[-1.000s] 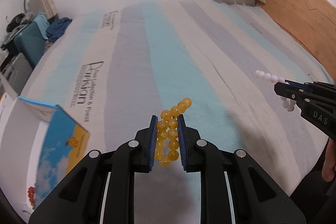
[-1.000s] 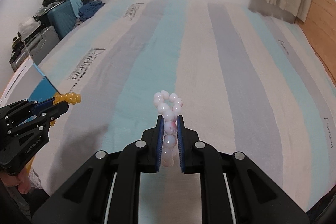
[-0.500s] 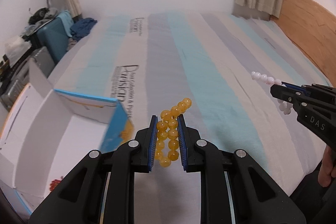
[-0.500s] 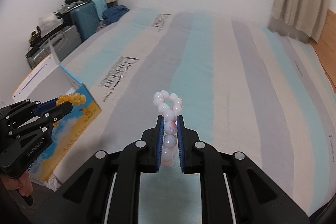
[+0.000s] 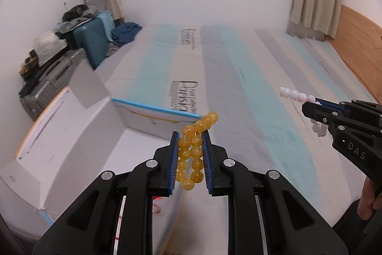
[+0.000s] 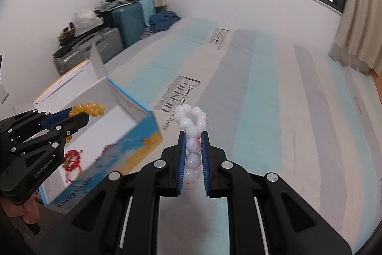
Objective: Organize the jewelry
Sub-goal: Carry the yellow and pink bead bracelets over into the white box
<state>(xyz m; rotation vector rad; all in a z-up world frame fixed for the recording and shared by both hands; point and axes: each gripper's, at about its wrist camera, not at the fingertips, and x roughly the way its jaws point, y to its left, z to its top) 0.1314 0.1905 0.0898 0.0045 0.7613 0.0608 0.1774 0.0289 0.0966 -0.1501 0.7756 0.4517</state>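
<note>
Box (image 5: 59, 147) fills the left wrist view's left half, open top up; the left gripper (image 5: 190, 154) hangs over its near right corner, jaws closed on the amber bracelet (image 5: 192, 152), its doubled strand lying along the fingers. In the right wrist view the right gripper (image 6: 193, 154) — pinching the white bracelet (image 6: 192, 135) lengthwise — sits right of the box, farther off; a red bracelet (image 6: 71, 159) lies inside.

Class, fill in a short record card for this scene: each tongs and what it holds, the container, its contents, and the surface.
left tongs: shut on yellow bead bracelet, above the box
right tongs: shut on white bead bracelet, above the bed
container: open white box with blue printed side
contents: red bead bracelet
surface: striped bed cover
</note>
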